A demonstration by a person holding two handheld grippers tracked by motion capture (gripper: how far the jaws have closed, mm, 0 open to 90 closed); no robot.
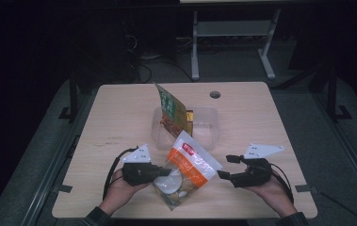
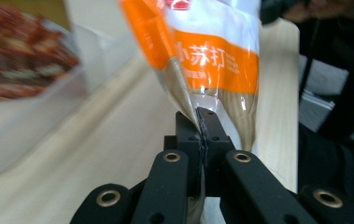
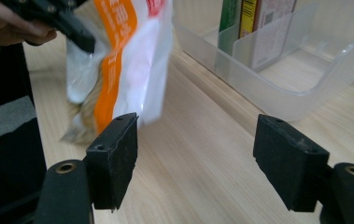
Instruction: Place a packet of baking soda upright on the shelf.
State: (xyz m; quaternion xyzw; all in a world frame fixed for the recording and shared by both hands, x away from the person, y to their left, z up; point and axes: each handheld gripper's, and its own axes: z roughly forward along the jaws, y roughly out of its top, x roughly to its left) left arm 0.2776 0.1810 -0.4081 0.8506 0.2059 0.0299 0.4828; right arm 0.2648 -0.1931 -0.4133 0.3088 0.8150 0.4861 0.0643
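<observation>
Left gripper (image 1: 166,171): black body, grey three-cornered plate on top dotted with small dark holes, black cable looping off its rear. Right gripper (image 1: 223,174): same black build, same grey plate, black cable trailing behind. Jaw arms black, jointed, with brass-ringed pivot holes; flat black pads (image 3: 113,158) with small screw recesses. Dark sleeves (image 1: 96,217) at both wrists.

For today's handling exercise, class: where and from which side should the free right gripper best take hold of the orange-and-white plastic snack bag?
Probably the flat sealed top edge of the orange-and-white plastic snack bag, approached from the person's right. The left gripper already pinches its left edge, and the open right gripper faces the bag; the thin flat seam suits two jaws better than the bulging middle.
</observation>
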